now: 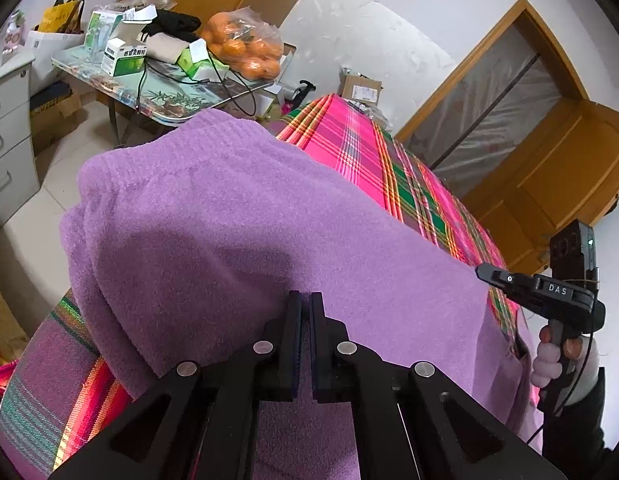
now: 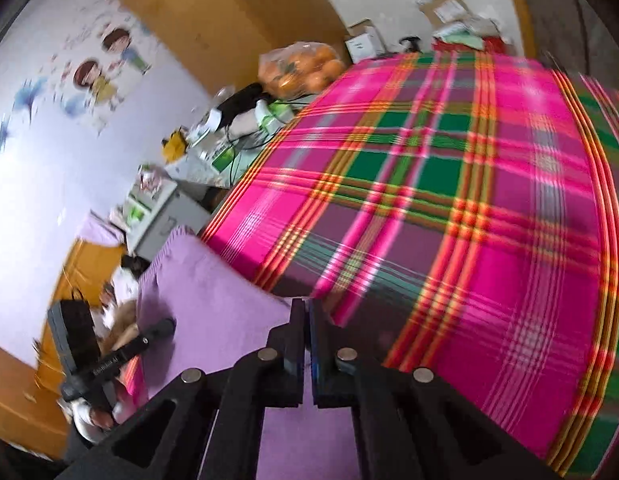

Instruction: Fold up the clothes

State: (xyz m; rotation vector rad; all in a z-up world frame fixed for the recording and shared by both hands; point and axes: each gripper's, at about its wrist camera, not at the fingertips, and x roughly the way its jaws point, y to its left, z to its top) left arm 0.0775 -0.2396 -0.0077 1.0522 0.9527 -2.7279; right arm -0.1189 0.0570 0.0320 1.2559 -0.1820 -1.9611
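A purple knitted garment [image 1: 245, 240] lies folded over the near edge of a bed spread with a pink-and-green plaid cover [image 1: 373, 160]. Both the left tongs [image 1: 306, 300] and the right tongs [image 2: 306, 306] are drawn together above the cloth, with no fabric visibly pinched between them. On the cluttered surface [image 1: 165, 100] beyond the bed's far corner, a clear plastic bag [image 1: 245, 46] holds oranges among small green-and-white boxes [image 1: 121, 56].

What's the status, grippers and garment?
Left gripper shut on purple garment. Right gripper shut at its edge, hold unclear. Garment on plaid bedcover. Nothing obstructing.
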